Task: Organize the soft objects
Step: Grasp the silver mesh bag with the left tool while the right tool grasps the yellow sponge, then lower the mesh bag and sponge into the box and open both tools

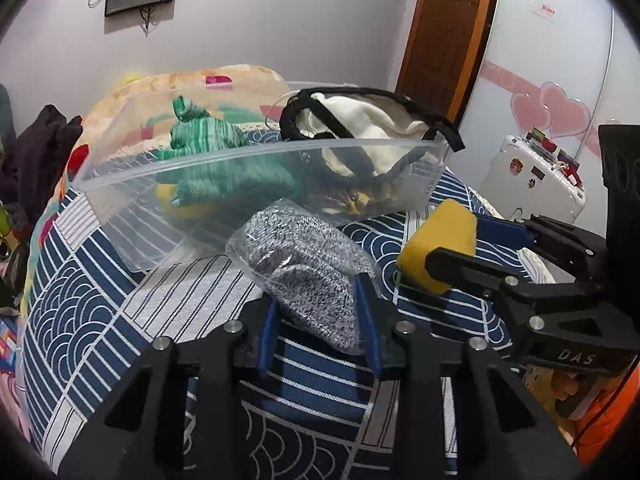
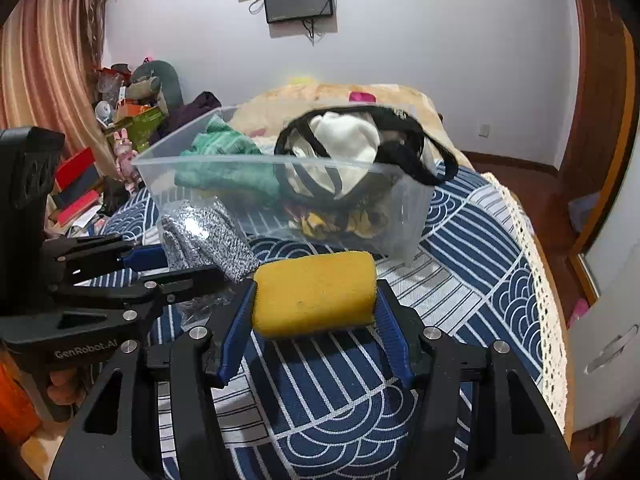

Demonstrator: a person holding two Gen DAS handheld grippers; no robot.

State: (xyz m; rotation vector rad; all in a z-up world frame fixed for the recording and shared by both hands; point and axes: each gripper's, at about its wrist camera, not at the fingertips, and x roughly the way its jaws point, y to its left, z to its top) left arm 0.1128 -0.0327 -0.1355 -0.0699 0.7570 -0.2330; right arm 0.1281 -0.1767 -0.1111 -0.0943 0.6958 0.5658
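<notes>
A clear plastic bin (image 1: 132, 184) (image 2: 160, 168) stands on the bed and holds a green knit cloth (image 1: 208, 148) (image 2: 224, 160), a white cloth with black straps (image 1: 360, 128) (image 2: 352, 144) and smaller items. My left gripper (image 1: 320, 300) (image 2: 160, 268) is shut on a grey knit item in a clear bag (image 1: 304, 264) (image 2: 208, 236), just in front of the bin. My right gripper (image 2: 316, 300) (image 1: 452, 248) is shut on a yellow sponge (image 2: 316, 292) (image 1: 440, 244), held to the right of the bagged item.
The bed has a blue and white patterned cover (image 1: 120, 300) (image 2: 460, 280) and a peach blanket (image 1: 160, 88) behind the bin. Clutter (image 2: 132, 112) is piled left of the bed. A white suitcase (image 1: 532, 176) and a wooden door (image 1: 448, 32) are at the right.
</notes>
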